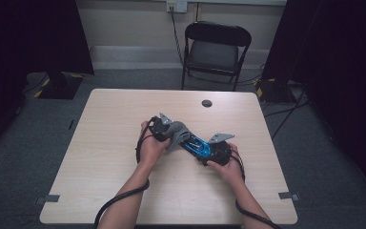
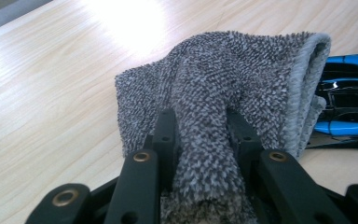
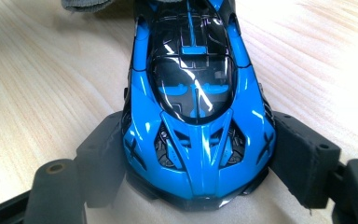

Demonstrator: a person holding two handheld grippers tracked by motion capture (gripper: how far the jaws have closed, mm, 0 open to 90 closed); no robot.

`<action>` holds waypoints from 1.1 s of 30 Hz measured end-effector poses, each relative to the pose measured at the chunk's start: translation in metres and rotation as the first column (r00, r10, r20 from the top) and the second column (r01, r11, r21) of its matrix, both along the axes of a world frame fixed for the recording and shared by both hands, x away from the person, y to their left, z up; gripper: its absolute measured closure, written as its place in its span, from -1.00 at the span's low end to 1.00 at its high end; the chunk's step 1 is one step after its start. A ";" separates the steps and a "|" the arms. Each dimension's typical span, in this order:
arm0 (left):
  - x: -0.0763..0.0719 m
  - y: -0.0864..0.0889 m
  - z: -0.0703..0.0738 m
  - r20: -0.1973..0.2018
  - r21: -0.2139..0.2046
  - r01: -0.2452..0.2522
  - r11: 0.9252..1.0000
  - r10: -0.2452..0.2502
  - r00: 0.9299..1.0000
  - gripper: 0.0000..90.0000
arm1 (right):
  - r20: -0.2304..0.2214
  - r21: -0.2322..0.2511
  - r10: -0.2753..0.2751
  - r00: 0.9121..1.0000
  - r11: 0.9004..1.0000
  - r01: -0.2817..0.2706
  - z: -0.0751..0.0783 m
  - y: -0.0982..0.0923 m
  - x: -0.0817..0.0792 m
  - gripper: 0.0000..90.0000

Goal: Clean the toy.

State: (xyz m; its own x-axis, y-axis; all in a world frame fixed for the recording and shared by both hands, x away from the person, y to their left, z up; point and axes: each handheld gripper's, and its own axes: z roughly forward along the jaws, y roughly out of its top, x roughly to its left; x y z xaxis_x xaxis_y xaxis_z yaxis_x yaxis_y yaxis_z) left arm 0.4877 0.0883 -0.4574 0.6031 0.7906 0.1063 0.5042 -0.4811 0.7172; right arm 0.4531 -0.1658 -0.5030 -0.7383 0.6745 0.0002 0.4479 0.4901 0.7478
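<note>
A blue and black toy car [image 3: 198, 102] lies on the wooden table [image 1: 124, 200], and my right gripper [image 3: 198, 158] is shut on its sides, one pad against each flank. In the high view the toy car [image 1: 198, 144] sits mid-table between my two hands. My left gripper [image 2: 203, 140] is shut on a grey terry cloth [image 2: 223, 79], a fold of it pinched between the jaws. The cloth drapes over one end of the toy car [image 2: 347, 102]. From above the cloth [image 1: 177, 133] lies between my left gripper [image 1: 164, 130] and the car.
A round grommet hole [image 1: 207, 103] sits near the table's far edge. A black folding chair [image 1: 215, 50] stands beyond the table. Dark curtains hang at both sides, and cables run on the carpet at the right.
</note>
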 end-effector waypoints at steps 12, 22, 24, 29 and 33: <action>0.002 0.007 -0.003 -0.002 -0.005 -0.020 1.000 0.020 1.000 0.55 | 0.000 0.000 0.000 1.000 1.000 0.000 0.000 0.000 0.000 -0.44; 0.005 0.012 -0.008 -0.017 -0.016 -0.036 0.999 0.035 0.999 0.55 | 0.000 0.000 0.000 1.000 1.000 0.000 0.000 0.000 0.000 -0.44; 0.005 0.014 -0.009 -0.020 -0.015 -0.038 0.999 0.037 0.999 0.55 | 0.000 0.000 0.000 1.000 1.000 0.000 0.000 0.000 0.000 -0.44; 0.006 0.018 -0.009 -0.029 -0.006 -0.041 0.999 0.041 0.999 0.55 | 0.000 0.000 0.000 1.000 1.000 0.000 0.000 0.000 0.000 -0.44; 0.006 0.022 -0.011 -0.028 -0.007 -0.054 0.999 0.054 0.998 0.55 | 0.000 0.000 0.000 1.000 1.000 0.000 0.000 0.000 0.000 -0.44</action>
